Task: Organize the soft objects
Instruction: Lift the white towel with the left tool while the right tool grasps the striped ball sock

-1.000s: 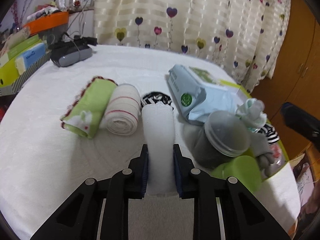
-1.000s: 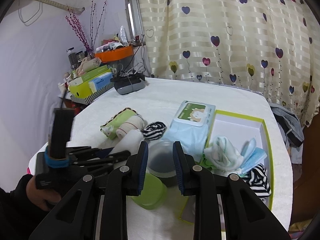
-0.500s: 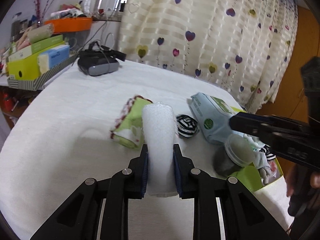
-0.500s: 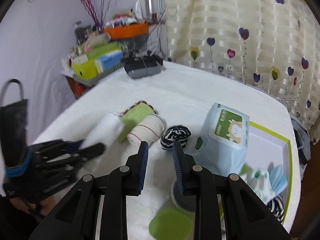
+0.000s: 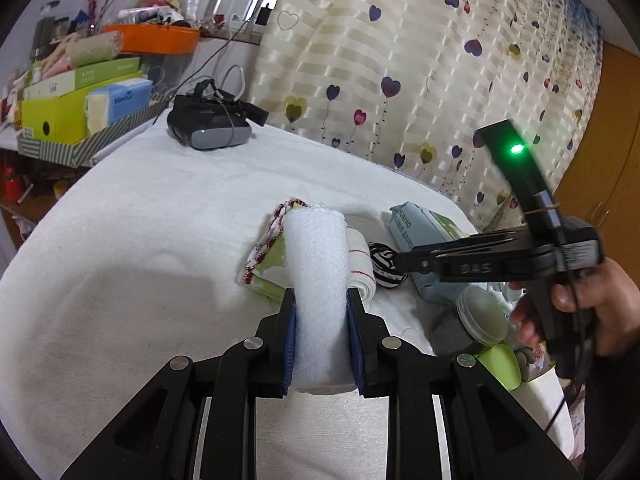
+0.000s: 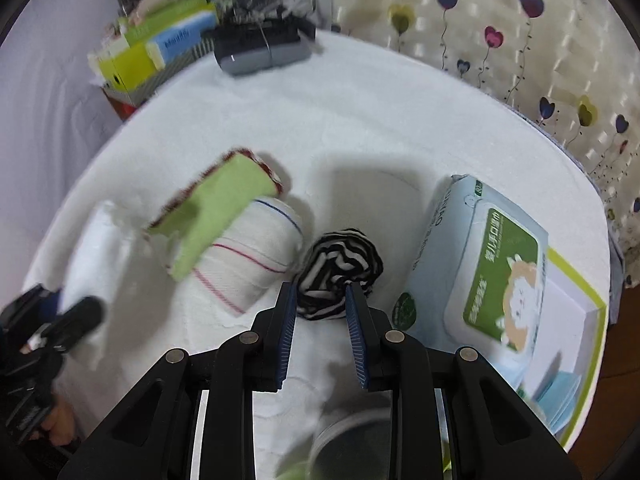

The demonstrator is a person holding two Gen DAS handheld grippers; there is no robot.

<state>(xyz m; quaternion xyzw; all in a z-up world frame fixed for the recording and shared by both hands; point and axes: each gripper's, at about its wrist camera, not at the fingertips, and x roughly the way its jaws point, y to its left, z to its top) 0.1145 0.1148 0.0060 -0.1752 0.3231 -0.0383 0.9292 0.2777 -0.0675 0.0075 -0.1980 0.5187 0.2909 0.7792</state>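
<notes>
White terry cloth covers the round table (image 5: 132,248), with a heart-print curtain (image 5: 400,64) behind it. Readable writing is scarce: "DAS" on the side of the right gripper (image 5: 404,261), "HUAYAO" on the end of the pale blue wipes pack (image 6: 486,258), and a blurred word starting "Mar" on a blue box (image 5: 126,100) on the shelf at ten o'clock.

The left gripper (image 5: 322,310) is clenched on a rolled white towel (image 5: 318,276), which stands out past its pads above the cloth. The right gripper (image 6: 321,300) hangs over a black-and-white striped sock ball (image 6: 340,266); its jaws stand apart on either side of the ball's near end, pressing nothing.

The ball lies mid-table, just beside a white rolled cloth with red lines (image 6: 248,256) at nine o'clock and the wipes pack at three. A green cloth roll (image 6: 218,210) rests against the white one. Open cloth runs toward a dark headset (image 6: 260,50) at twelve o'clock; the green-rimmed box (image 6: 596,332) crowds the edge at four.

A second ago the right gripper hovered over a lidded jar (image 6: 348,436); it has since come down toward the sock ball.
</notes>
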